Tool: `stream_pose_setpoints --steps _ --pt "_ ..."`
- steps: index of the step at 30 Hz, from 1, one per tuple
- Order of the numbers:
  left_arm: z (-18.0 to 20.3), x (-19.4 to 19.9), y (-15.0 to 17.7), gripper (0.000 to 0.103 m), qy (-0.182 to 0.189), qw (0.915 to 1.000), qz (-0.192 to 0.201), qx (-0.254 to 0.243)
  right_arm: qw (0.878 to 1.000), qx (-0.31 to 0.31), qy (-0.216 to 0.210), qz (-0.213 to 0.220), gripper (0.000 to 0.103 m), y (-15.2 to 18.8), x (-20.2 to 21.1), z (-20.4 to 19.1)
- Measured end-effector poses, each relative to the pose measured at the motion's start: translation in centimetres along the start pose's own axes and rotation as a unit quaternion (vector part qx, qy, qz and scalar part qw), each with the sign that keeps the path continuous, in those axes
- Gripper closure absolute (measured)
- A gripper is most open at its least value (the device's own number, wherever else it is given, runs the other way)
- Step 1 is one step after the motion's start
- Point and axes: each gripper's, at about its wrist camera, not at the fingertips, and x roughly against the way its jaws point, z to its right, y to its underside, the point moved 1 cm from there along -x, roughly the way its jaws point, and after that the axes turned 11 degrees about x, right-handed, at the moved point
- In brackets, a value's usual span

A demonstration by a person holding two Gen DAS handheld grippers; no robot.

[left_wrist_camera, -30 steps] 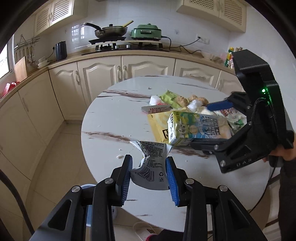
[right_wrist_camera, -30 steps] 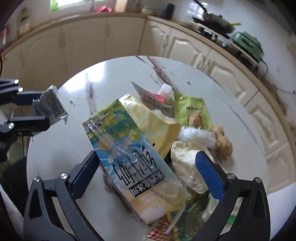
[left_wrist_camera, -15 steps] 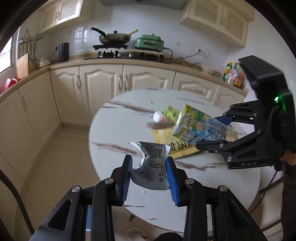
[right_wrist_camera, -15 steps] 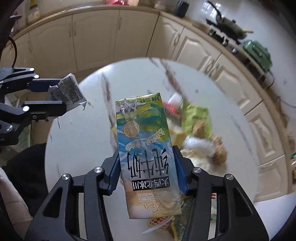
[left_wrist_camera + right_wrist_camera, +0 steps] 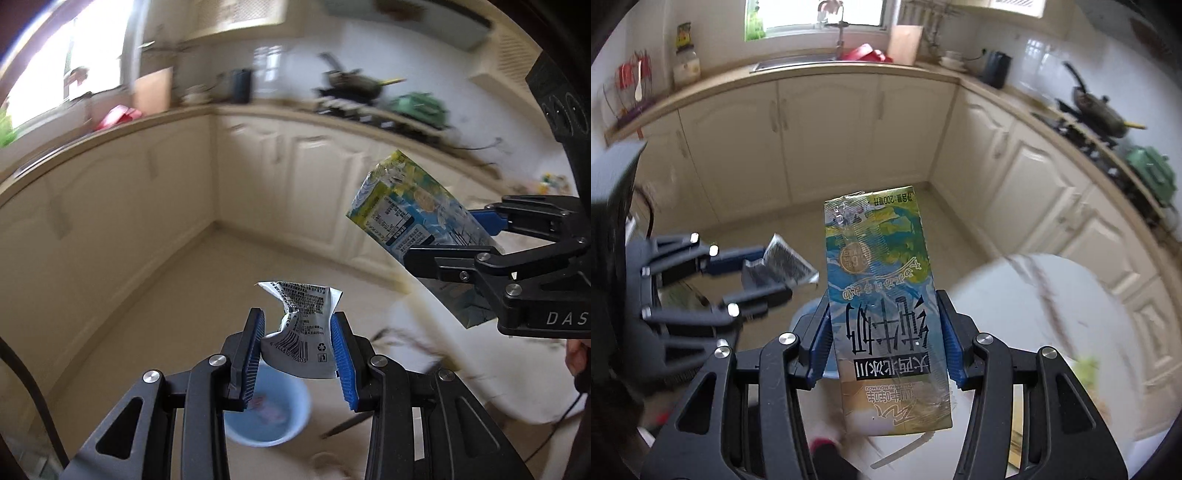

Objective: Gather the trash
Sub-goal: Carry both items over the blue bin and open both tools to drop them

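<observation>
My left gripper (image 5: 297, 360) is shut on a crumpled silver wrapper (image 5: 304, 332) with a barcode, held in the air over the floor. Right below it stands a light blue bin (image 5: 275, 419) with some pink scraps inside. My right gripper (image 5: 884, 339) is shut on a blue and yellow milk carton (image 5: 882, 310), also in the air. The carton (image 5: 413, 221) and right gripper show at the right of the left wrist view. In the right wrist view the left gripper (image 5: 764, 277) with the wrapper (image 5: 785, 264) is at the left, and the bin (image 5: 809, 314) peeks out behind the carton.
The round white marble table (image 5: 1052, 317) lies to the right, with blurred leftover litter (image 5: 1086, 367) on it. Cream kitchen cabinets (image 5: 827, 136) line the walls, with a sink (image 5: 798, 62), a pan on the stove (image 5: 1102, 114) and a green cooker (image 5: 1150, 171). Tiled floor (image 5: 177, 317) surrounds the bin.
Both grippers swung away from the table to over the floor and the blue bin. The right gripper closed on the milk carton and lifted it off the table. The left kept its wrapper.
</observation>
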Motion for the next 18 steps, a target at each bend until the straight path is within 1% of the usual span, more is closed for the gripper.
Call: stream_pose_setpoints --steps 2,4,5,6,7,8,9,11,13,15,16,18 --pt "-3.3 -1.6 0.3 0.070 -0.021 0.9994 -0.020 0.020 1.000 -0.001 -0.025 -0.011 0.055 -1.4 -3.6 -1.4" --pt "-6.1 -3.5 0.8 0.070 -0.037 0.9979 -0.040 0.035 0.998 -0.001 -0.049 -0.035 0.058 -2.4 -8.2 -3.2" --pt "-7.5 -5.2 1.4 0.070 -0.047 0.9963 -0.061 0.038 0.997 -0.004 -0.058 -0.048 0.057 -2.4 -10.1 -3.8" --pt "-8.3 -6.3 1.7 0.070 -0.049 0.9952 -0.074 0.040 0.996 -0.004 -0.067 -0.059 0.057 -2.4 -12.0 -4.4" --pt "-8.9 -7.8 2.3 0.070 -0.048 0.9939 -0.089 0.044 0.994 -0.006 -0.072 -0.079 0.057 -2.1 -15.0 -5.2" --pt "-9.7 -9.9 3.2 0.072 -0.039 0.9917 -0.111 0.051 0.993 -0.005 -0.070 -0.098 0.057 -1.7 -16.9 -5.6" --pt "-10.4 -11.4 3.7 0.070 -0.040 0.9894 -0.128 0.056 0.991 -0.004 -0.069 -0.116 0.058 -1.1 -19.2 -6.0" --pt "-11.6 -14.6 5.1 0.070 -0.039 0.9842 -0.160 0.066 0.987 -0.015 -0.071 -0.143 0.058 0.5 -23.3 -6.4" --pt "-12.8 -17.8 6.6 0.070 -0.028 0.9770 -0.194 0.084 0.980 -0.047 -0.096 -0.171 0.058 2.7 -27.4 -5.9" --pt "-13.7 -20.9 7.9 0.069 -0.016 0.9683 -0.229 0.099 0.974 -0.064 -0.104 -0.191 0.057 4.7 -30.4 -5.6" --pt "-13.9 -22.1 8.3 0.068 -0.018 0.9658 -0.238 0.102 0.970 -0.069 -0.110 -0.208 0.057 5.9 -32.0 -5.5" --pt "-14.4 -24.4 9.0 0.066 -0.026 0.9604 -0.256 0.106 0.964 -0.085 -0.119 -0.221 0.057 7.6 -34.5 -4.9"
